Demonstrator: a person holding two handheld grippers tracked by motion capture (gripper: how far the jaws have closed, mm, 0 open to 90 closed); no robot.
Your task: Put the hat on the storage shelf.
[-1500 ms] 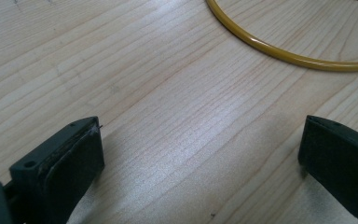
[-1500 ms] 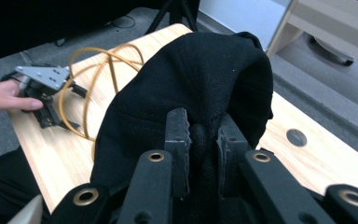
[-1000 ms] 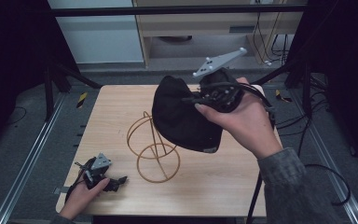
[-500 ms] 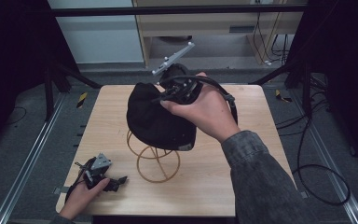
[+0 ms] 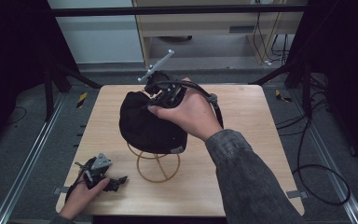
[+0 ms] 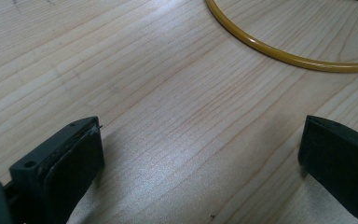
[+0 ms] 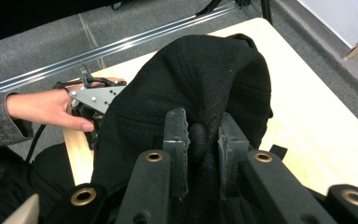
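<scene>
A wooden table (image 5: 261,154) fills the middle of the high view. A black cap (image 5: 144,126) hangs over the top of a yellow wire stand (image 5: 157,167) near the table's centre. The right gripper (image 7: 204,140), in the person's right hand (image 5: 191,116), pinches a fold of the cap's fabric tightly. The left gripper (image 5: 107,179) rests at the table's near left corner, jaws wide apart with nothing between them.

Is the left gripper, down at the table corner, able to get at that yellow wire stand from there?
Probably yes. The left gripper rests open on the table, and bare wood lies between it and the yellow wire stand; the black cap hangs higher up.
</scene>
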